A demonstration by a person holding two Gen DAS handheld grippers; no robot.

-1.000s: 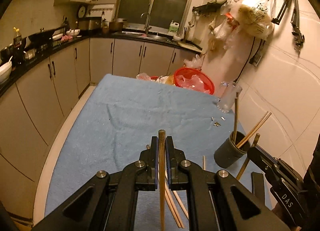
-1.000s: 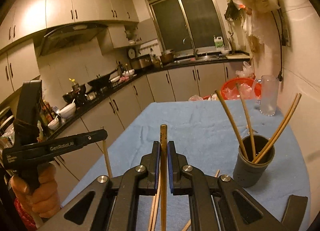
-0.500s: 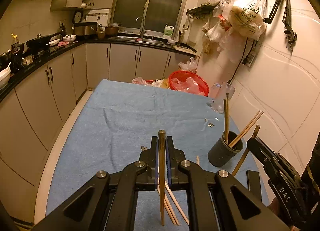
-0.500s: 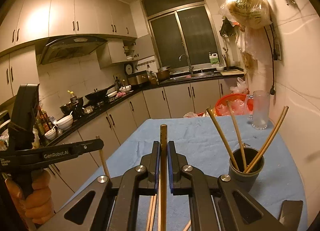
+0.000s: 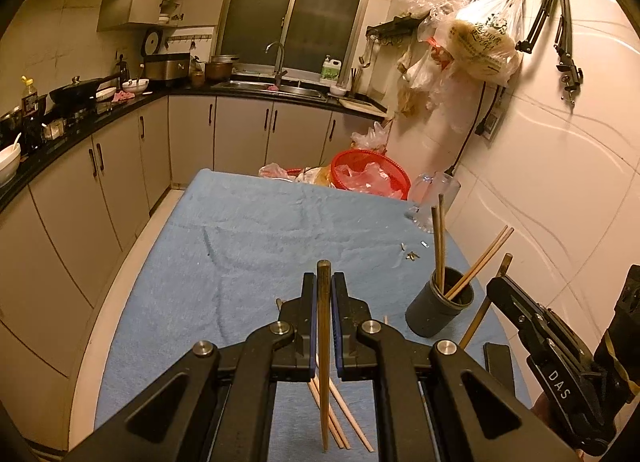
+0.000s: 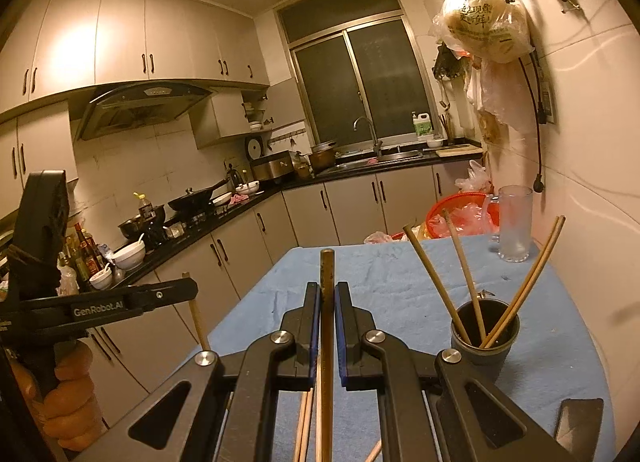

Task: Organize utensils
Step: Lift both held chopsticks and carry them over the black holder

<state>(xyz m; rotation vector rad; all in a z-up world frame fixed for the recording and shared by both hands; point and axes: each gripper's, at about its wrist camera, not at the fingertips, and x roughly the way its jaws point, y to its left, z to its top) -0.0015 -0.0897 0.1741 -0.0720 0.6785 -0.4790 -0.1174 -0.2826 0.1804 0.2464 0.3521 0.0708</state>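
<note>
My left gripper (image 5: pixel 324 290) is shut on a wooden chopstick (image 5: pixel 323 342) held upright above the blue towel. My right gripper (image 6: pixel 328 294) is shut on another wooden chopstick (image 6: pixel 327 342), also upright. A dark round holder (image 5: pixel 439 307) with several chopsticks in it stands on the towel to the right of the left gripper; it also shows in the right wrist view (image 6: pixel 485 332), ahead and right of the right gripper. Loose chopsticks (image 5: pixel 340 414) lie on the towel below the left gripper. The right gripper shows at the right edge of the left wrist view (image 5: pixel 500 286).
A blue towel (image 5: pixel 256 246) covers the table. A red basket (image 5: pixel 370 172) and a glass mug (image 6: pixel 515 224) stand at the far end by the wall. A dark flat object (image 5: pixel 498 362) lies near the holder. Kitchen counters run along the left.
Both grippers have risen and tilted up with their chopsticks still held. The holder sits lower and farther in both views.
</note>
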